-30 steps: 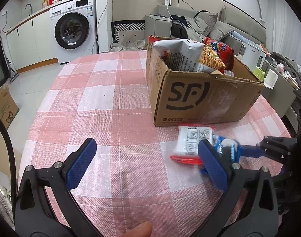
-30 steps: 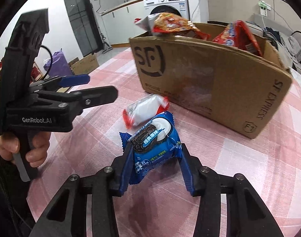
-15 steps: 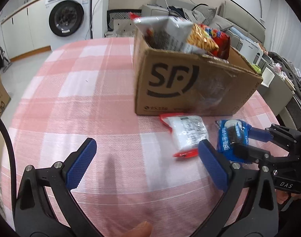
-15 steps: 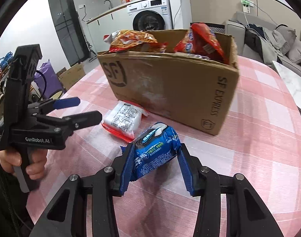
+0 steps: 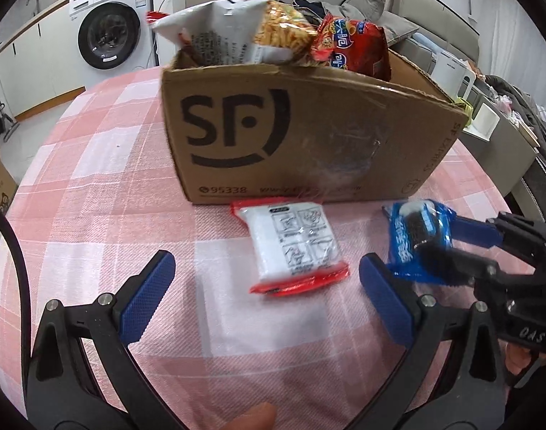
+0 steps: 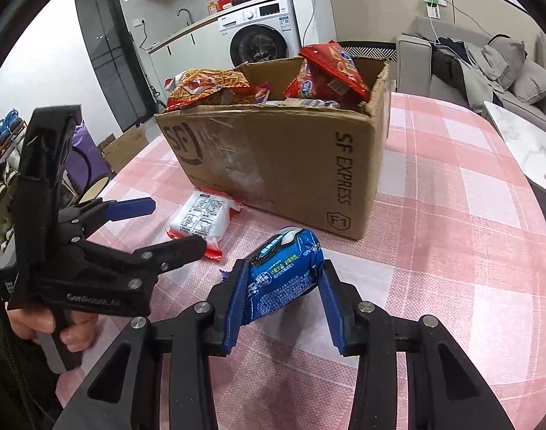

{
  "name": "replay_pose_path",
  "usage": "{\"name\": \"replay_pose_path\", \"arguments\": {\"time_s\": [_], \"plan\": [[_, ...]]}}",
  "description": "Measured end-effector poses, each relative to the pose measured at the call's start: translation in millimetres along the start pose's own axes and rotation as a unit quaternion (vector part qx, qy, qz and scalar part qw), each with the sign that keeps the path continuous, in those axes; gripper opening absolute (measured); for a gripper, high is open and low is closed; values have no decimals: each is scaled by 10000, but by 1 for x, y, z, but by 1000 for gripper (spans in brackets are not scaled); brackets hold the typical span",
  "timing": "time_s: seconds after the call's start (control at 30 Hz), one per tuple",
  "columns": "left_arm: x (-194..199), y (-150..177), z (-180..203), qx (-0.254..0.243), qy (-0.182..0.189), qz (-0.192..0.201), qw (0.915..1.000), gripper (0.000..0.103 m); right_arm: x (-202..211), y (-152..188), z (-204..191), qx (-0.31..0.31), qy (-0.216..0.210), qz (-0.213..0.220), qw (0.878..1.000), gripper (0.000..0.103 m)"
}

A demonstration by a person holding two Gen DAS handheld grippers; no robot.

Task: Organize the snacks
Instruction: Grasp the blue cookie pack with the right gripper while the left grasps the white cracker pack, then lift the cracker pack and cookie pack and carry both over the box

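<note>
A brown SF cardboard box stands on the pink checked tablecloth, with several snack bags sticking out of its top. In front of it lies a white packet with red ends, flat on the cloth. My left gripper is open, and the packet lies just beyond and between its blue pads without touching them. My right gripper holds a blue cookie pack just above the cloth near the box's corner; its jaws are closing on the pack. From the left wrist, the same pack shows at the right.
The round table's edge curves away on the right, with a sofa behind it. A washing machine stands against the far wall. Bare cloth lies left of the box. A hand grips the left tool's handle.
Both grippers have come closer to the box. The left one now has the white packet straight ahead between its fingers. The right one carried the blue pack toward the box's corner.
</note>
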State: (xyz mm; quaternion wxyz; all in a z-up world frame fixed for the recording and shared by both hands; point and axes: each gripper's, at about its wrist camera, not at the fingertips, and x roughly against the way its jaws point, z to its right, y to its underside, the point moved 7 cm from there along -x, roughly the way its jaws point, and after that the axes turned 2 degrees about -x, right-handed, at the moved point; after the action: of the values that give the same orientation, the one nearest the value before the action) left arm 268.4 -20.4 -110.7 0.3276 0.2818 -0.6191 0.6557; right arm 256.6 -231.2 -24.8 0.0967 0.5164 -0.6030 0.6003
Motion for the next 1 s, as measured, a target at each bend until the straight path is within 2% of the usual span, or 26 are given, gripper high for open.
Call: {"name": "replay_pose_path", "arguments": {"time_s": [0.03,0.1,0.13,0.37,0.53,1.0], "plan": [[-2,-1,2,-34,-43,-2,10000,102,2,0,3,-12,18,6,10000,39],[-6,-3,8,-131,-144,-44,9998,94,3,1,4,-62,38,16,10000,39],[-8,-3,10,-180,-152,-82,9997,84,4,1,7,-90,55,24,9999,39],[-11,-3,30,-358,326,-142,9987,45,6,2,12,-139,92,32,9999,39],[-2,-5,42,-454,498,30,9977,39,7,2,9,-93,76,66,9999,39],[34,-11,45,-434,581,326,9968,39,16,1,-8,50,-41,217,9997,34]]}}
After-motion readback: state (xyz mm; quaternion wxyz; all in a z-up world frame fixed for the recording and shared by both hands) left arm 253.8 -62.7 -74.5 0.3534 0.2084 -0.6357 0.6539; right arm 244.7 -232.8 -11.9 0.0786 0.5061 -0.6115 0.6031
